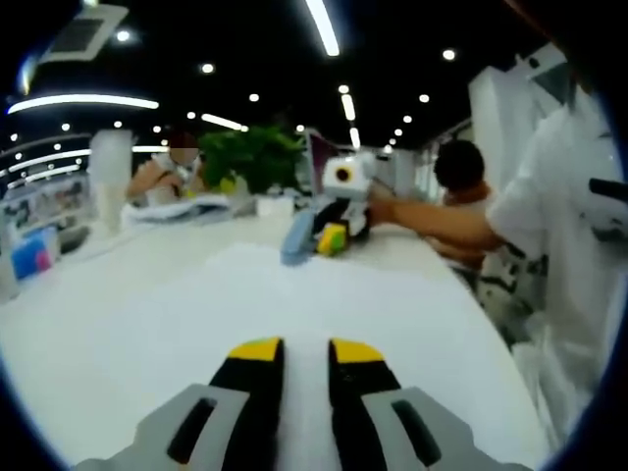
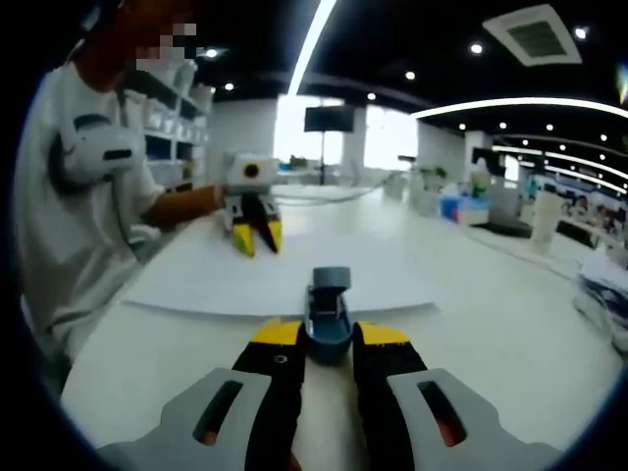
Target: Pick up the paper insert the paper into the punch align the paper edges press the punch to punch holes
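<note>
- Right gripper, rising from the bottom centre of the right gripper view, has its yellow-tipped jaws around the blue-grey punch; they look closed on its sides, though actual contact is hard to confirm.
- Paper lies flat on the white table across the middle of that view, its near edge meeting the punch mouth.
- Left gripper, at the bottom centre of the left gripper view, is slightly open, holds nothing, and hovers over or rests on the paper.
- Risk: the sheet may not be fully seated in the slot, so holes would land off the edge or crooked.
- Risk: pressing with a side grip could tip or slide the punch, dragging the sheet askew.
- Risk: with nothing pinning it, the paper could shift.
</note>
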The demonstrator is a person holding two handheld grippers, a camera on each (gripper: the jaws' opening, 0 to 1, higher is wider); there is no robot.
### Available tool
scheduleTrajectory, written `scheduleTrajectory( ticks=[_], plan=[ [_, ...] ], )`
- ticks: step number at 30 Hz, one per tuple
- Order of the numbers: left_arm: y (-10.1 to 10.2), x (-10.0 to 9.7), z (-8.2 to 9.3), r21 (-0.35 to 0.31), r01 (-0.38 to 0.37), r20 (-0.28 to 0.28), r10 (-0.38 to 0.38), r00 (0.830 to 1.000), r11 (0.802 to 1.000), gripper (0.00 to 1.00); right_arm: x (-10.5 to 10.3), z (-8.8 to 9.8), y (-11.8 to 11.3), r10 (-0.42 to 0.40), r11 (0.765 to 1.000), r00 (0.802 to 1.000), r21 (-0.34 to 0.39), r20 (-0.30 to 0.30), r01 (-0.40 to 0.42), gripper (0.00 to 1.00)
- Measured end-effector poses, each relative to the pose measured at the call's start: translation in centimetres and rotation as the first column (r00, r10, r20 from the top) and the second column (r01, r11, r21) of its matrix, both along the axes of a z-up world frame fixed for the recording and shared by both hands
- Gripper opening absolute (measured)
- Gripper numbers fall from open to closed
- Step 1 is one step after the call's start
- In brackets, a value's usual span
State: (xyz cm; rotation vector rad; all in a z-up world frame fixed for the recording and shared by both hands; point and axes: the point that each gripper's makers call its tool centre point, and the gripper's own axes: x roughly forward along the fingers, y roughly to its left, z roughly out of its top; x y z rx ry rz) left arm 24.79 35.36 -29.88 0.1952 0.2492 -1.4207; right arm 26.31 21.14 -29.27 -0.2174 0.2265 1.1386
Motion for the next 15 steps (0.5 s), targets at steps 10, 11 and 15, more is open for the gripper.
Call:
scheduleTrajectory(
  ticks=[10,11,15],
  plan=[
    [-0.1,0.0,0.0,-0.001,-0.002,-0.003,0.002,1.0,1.0,0.21,1.7,0.1,-0.3,-0.007,1.0,1.0,-0.005,-0.004,0.007,0.22],
    [-0.1,0.0,0.0,-0.001,-0.002,-0.002,0.002,1.0,1.0,0.21,1.9,0.1,-0.4,-0.009,1.0,1.0,-0.005,-0.005,0.009,0.22],
    [-0.1,0.0,0.0,-0.001,-0.002,-0.001,0.002,1.0,1.0,0.21,2.4,0.1,-0.6,-0.013,1.0,1.0,-0.002,-0.006,0.013,0.22]
  ],
)
